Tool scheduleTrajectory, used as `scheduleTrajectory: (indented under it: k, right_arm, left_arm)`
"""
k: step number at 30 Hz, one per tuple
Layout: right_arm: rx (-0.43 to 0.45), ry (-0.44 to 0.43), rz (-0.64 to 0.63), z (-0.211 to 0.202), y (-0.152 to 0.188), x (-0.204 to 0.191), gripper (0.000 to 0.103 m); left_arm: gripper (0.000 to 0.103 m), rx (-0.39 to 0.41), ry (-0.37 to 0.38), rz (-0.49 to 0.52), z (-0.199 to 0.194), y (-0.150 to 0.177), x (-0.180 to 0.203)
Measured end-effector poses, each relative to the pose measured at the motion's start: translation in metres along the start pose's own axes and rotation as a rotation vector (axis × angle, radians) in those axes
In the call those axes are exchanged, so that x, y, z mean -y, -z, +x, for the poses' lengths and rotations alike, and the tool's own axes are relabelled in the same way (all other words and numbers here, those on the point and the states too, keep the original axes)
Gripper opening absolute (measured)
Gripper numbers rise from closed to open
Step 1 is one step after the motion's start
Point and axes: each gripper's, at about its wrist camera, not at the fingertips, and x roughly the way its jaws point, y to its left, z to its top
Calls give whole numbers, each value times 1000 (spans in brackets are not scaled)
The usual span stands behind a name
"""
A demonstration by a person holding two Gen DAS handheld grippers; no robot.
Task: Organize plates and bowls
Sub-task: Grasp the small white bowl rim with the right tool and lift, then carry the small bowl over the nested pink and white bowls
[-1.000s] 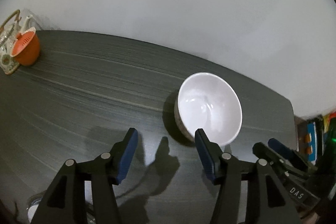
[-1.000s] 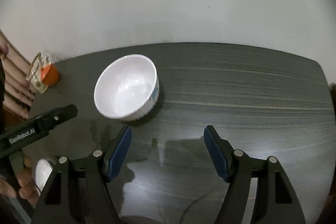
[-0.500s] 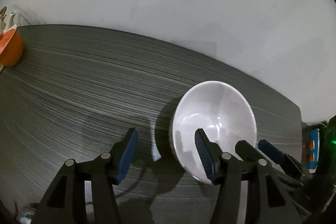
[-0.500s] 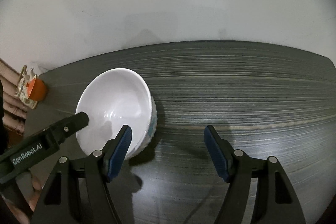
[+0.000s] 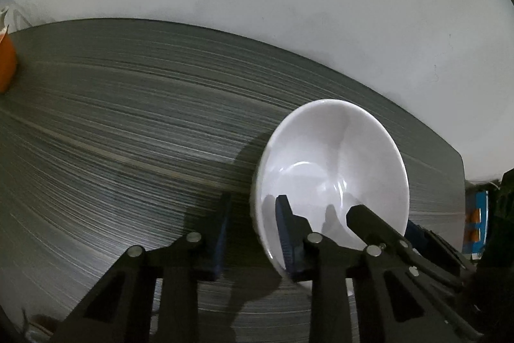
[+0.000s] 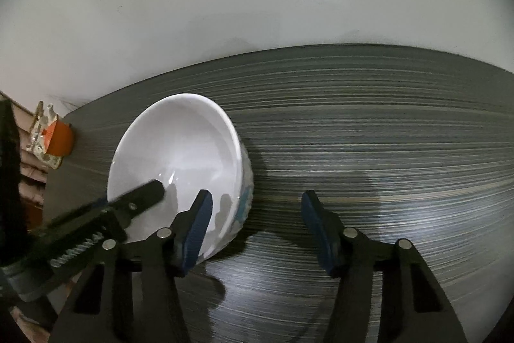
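While straddling opposite walls of the bowl point(image 5: 334, 163), upright on the table point(image 5: 128, 118): closing in with left gripper point(image 5: 253, 233) and right gripper point(image 6: 257, 224), jaws just narrowed, pads not yet pressing, so both open. Could skid or tip the bowl if pinched unevenly; could clash fingers inside, being so near.

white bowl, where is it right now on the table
The white bowl sits on the dark table, low right in the left wrist view and centre-left in the right wrist view, far from the orange cup.
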Motion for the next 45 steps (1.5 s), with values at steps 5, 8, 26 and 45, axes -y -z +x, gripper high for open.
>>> scheduleTrajectory:
  k: [5,8,26,45]
  right_arm:
    - [-1,-22,-9,-4,1,0,40]
    - [-14,-40,-9,-4,2,-3,28]
    - [14,-20,-11,-46,24,-17,20]
    - [79,-5,7,-138,81,-29,20]
  left_arm:
    - [19,-3,14,7,-2,0,-2]
    - [18,0,16,10,-5,-1,-1]
    - [18,2,29,68,-51,28,23]
    - [18,34,40,122,-128,91,53]
